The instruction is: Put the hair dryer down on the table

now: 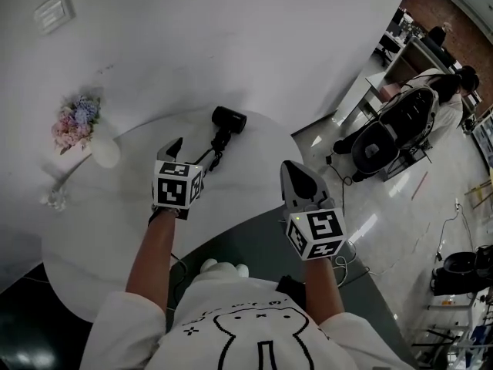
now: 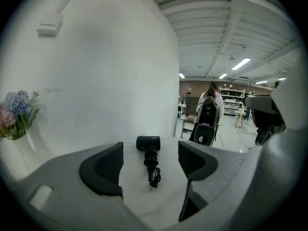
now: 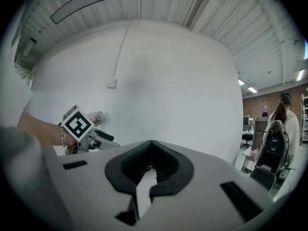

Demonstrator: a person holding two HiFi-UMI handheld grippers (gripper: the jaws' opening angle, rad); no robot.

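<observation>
A black hair dryer (image 1: 225,129) lies on the round white table (image 1: 100,230) near its far edge, its cord bundled beside the handle. In the left gripper view the hair dryer (image 2: 149,154) rests flat on the tabletop, seen between the two wide-apart jaws and some way beyond them. My left gripper (image 1: 174,149) is open and empty, just short of the dryer's cord end. My right gripper (image 1: 294,177) hovers over the table's right edge, with its jaws closed together and nothing between them (image 3: 150,161).
A white vase of pink and purple flowers (image 1: 79,126) stands at the table's far left by the white wall. Right of the table is shiny floor with a black salon chair (image 1: 389,135) and a person behind it. My own legs and shirt fill the near edge.
</observation>
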